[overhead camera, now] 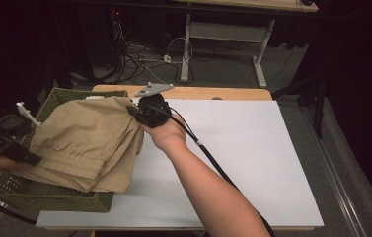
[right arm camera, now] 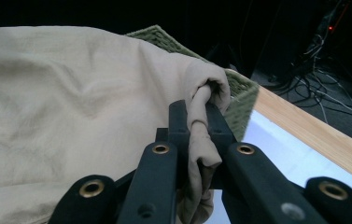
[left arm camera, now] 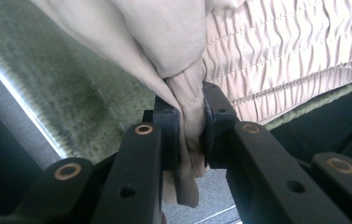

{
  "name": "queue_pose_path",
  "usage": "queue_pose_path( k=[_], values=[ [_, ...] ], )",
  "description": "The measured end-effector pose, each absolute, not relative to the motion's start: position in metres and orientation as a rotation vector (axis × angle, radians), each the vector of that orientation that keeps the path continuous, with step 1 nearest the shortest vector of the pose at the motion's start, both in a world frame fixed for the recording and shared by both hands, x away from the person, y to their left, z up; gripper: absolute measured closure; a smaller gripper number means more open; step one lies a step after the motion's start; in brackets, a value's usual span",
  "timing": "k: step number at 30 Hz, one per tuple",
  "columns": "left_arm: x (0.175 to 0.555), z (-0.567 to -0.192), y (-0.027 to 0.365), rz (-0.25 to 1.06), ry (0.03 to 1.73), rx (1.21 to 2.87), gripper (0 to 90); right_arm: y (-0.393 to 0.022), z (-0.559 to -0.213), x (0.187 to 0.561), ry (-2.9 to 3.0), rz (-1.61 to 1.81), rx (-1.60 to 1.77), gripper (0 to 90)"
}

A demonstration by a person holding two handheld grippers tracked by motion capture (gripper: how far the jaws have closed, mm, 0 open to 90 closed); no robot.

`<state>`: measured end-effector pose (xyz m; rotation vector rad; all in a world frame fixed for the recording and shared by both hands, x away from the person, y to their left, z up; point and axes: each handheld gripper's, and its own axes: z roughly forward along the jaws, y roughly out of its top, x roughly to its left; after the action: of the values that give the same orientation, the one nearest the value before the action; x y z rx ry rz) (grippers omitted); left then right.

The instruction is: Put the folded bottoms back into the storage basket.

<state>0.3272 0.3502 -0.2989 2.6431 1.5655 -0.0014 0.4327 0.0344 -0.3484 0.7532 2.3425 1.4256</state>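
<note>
Nearest the high camera, the person's right forearm [overhead camera: 208,192] rises from the bottom edge across the white tabletop [overhead camera: 252,163], a black cable trailing along it. At its end the right gripper [overhead camera: 135,112] is clamped on a bunched edge of the tan trousers [overhead camera: 87,140]; the right gripper view shows both black jaws pressed against a rolled fold of that cloth [right arm camera: 200,126], the rest of the fabric spreading away to the left. At the left edge of the high view the left gripper [overhead camera: 31,159] is held by a hand that is partly cut off, and it too is closed on the garment: its own view shows the jaws squeezing a gathered strip of fabric [left arm camera: 191,121] just beside the ruched elastic waistband [left arm camera: 295,60]. Between the two grippers the trousers lie folded and draped over the green woven basket [overhead camera: 50,200], which sits at the table's left side, its far rim [overhead camera: 90,92] showing behind the cloth. Past the basket runs the wooden table edge [overhead camera: 208,92]. Farther back lie grey floor, a tangle of cables [overhead camera: 139,59] and the white legs of another table [overhead camera: 223,44]
</note>
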Motion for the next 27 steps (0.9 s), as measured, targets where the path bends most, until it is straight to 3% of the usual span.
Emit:
queue_pose_path(
  k=[15, 27],
  values=[
    [0.314, -0.307, 0.385, 0.031, 1.662, 2.567, 77.3, 0.073, -0.351, 0.433, 2.389, 1.456, 0.699, 86.5],
    [0.346, -0.345, 0.388, 0.058, 1.723, 2.524, 77.1, 0.097, -0.368, 0.466, 2.42, 1.384, 0.753, 86.5]
  ],
)
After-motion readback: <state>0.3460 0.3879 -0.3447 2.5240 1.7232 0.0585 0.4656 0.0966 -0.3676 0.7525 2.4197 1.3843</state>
